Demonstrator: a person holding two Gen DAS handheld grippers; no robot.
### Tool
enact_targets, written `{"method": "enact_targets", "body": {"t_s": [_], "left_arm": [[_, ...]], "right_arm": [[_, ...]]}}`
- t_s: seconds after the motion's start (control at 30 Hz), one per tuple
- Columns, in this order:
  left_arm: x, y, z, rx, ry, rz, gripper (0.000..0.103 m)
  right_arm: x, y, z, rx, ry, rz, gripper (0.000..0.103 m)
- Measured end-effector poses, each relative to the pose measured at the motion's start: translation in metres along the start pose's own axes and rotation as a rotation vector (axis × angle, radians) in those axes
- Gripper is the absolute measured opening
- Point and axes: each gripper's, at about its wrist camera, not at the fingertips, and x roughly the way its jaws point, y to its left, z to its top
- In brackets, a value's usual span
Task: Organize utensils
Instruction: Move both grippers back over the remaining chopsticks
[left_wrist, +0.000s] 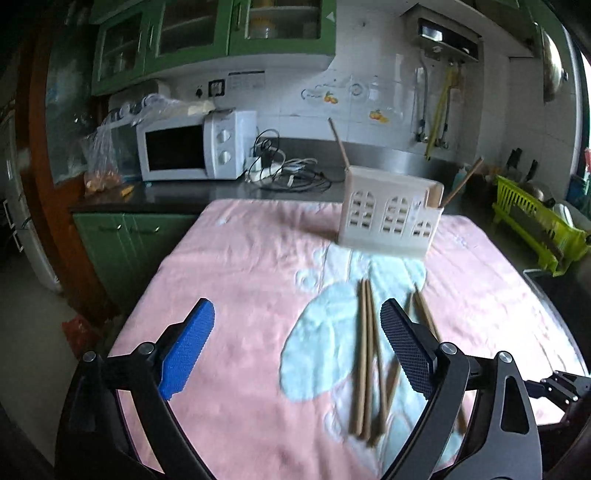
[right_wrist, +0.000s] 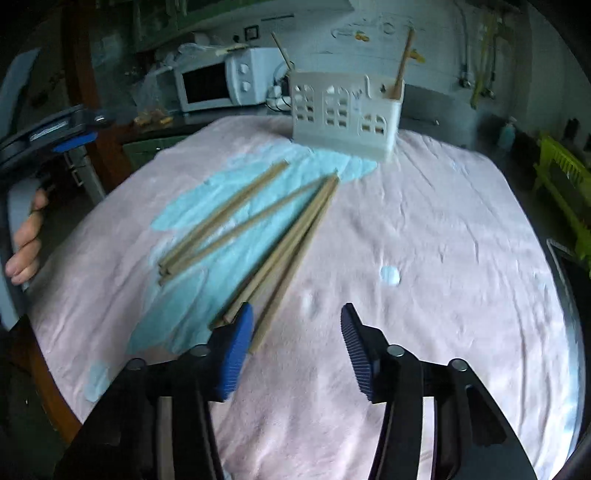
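On the pink cloth (left_wrist: 240, 266) that covers the worktop, loose wooden chopsticks (right_wrist: 258, 225) lie scattered over its pale blue patch, some side by side, others fanned and crossing. At the far side of the cloth stands my white utensil holder (left_wrist: 388, 221), its walls cut with little arched windows. One chopstick leans out of its left end (left_wrist: 340, 142) and another out of its lower right compartment (left_wrist: 463, 181).

My left gripper (left_wrist: 297, 347) hangs above the near part of the cloth with its jaws wide apart and nothing between them; two of the chopsticks lie just inside its dark right pad. My right gripper (right_wrist: 295, 343) is likewise spread and empty, its left blue pad over the near ends of the closest chopsticks, though I cannot tell whether it touches them.

Behind the worktop runs a dark counter with a white microwave (left_wrist: 192, 147), a tangle of cables (left_wrist: 291, 173) and, to the right, a lime-green dish rack (left_wrist: 535, 218).
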Motion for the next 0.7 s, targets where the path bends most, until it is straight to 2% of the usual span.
{"method": "enact_targets", "body": {"t_s": [0.13,0.2,0.37,0.6,0.7], "left_arm": [[0.003,0.008,-0.019,-0.031,0.052,-0.023,0.090],[0.006,0.010,-0.027,-0.036,0.073,-0.029,0.090],[0.018,0.006,-0.046,-0.024,0.142,-0.061,0.089],[0.039,-0.016,-0.062,0.038,0.221,-0.108,0.071],[0.045,-0.023,-0.066,0.051,0.240,-0.133,0.060]], "right_arm": [[0.011,0.004,-0.003,0.035,0.015,0.013,0.036],[0.016,0.006,-0.002,0.054,0.023,0.017,0.027],[0.029,0.008,0.001,0.065,0.044,0.011,0.021],[0.033,0.008,0.002,0.051,0.050,-0.007,0.013],[0.035,0.009,0.003,0.042,0.050,-0.016,0.012]]}}
